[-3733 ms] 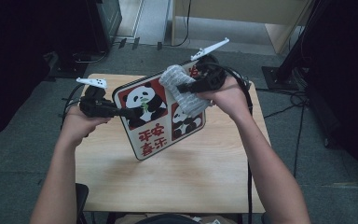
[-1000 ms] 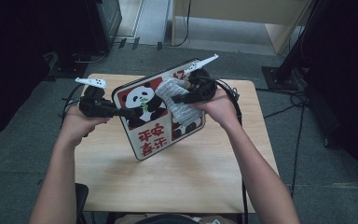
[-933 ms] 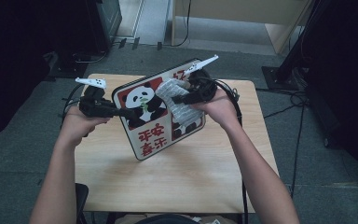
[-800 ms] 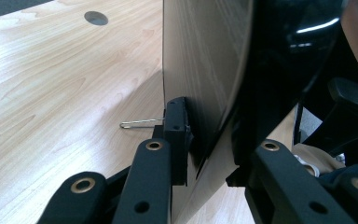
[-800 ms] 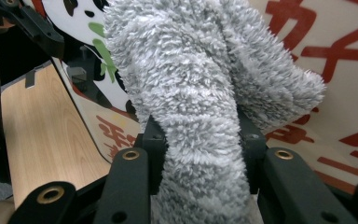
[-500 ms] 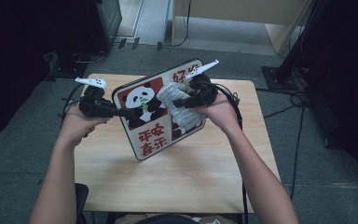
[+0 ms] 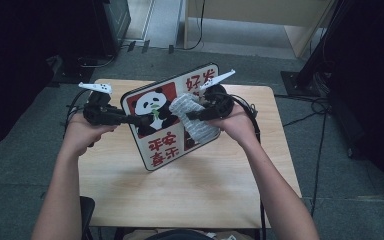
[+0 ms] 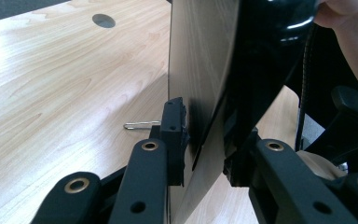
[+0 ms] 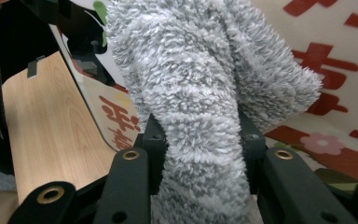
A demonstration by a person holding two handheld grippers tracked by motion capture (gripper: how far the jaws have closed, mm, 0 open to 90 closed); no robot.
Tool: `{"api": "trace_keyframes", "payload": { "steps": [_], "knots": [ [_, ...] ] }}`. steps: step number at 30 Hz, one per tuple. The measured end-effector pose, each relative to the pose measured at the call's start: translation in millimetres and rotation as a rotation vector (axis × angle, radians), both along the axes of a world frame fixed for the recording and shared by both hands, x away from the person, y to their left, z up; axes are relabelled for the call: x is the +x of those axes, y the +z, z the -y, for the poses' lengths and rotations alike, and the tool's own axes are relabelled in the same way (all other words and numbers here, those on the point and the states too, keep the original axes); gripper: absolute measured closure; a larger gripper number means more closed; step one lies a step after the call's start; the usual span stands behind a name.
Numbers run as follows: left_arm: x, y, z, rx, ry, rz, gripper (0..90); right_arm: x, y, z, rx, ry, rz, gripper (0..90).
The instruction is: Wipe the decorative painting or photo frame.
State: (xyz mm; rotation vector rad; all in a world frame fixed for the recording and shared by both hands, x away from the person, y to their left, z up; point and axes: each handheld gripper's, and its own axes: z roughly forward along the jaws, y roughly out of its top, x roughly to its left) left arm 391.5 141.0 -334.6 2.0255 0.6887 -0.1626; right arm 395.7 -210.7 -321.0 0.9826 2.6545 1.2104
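**Over worktop centre: panda board wiped with cloth**

Above the wooden worktop [image 7: 190, 185], panda board [image 7: 155, 142] held tilted, lower corner near the surface. Red Chinese characters on the face, "平安喜乐" legible. Left gripper [image 8: 205, 156] level, jaws just eased slightly, pads at the board's left edge. Right gripper [image 9: 198, 140] pinching grey fluffy cloth [image 9: 205, 93] against the face. Bare worktop toward the near edge.
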Motion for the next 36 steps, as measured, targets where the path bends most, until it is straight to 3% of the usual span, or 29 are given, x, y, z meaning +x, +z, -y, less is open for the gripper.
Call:
{"api": "trace_keyframes", "payload": {
  "steps": [9, 13, 30, 36],
  "knots": [
    [-0.7, 1.5, -3.1, -0.018, -0.003, 0.003, 73.6, -1.8, -6.8, 1.5, -0.002, 0.002, -0.008, 65.7],
    [-1.6, 1.8, -2.5, 0.0, -0.005, 0.016, 70.9, -2.6, -10.6, 1.1, -0.005, 0.006, -0.008, 65.7],
    [-1.6, 1.3, -0.9, -0.001, -0.006, 0.02, 70.3, -5.9, -28.6, 3.3, -0.006, 0.008, -0.03, 65.7],
    [-1.2, 0.8, -0.6, 0.006, -0.005, 0.02, 63.7, -6.9, -33.2, 3.4, 0.0, 0.007, -0.033, 65.7]
  ]
}}
